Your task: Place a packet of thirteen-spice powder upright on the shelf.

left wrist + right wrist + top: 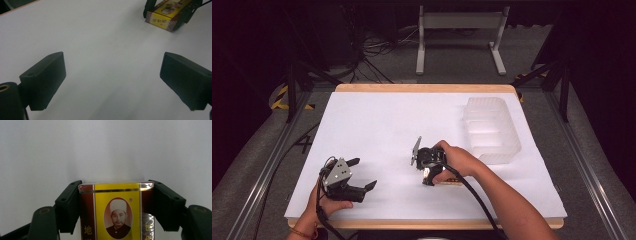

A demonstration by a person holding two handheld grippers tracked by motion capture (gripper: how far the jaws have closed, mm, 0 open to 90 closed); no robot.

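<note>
The small yellow-and-brown box [117,211] lies flat on the white-covered desk [377,125], near its front edge. It is glossy printed card, so probably light, stiff along its edges, crushable and a little slick. The right tool [117,205] is clamped across its two long sides, a sound hold. The left tool [112,82] rests apart, gaping and empty. A ribbed, frosted plastic bin [490,129] stands beyond.

Right tool [428,176] clamped tight, pointing down; left tool [362,173] agape, resting low.
</note>
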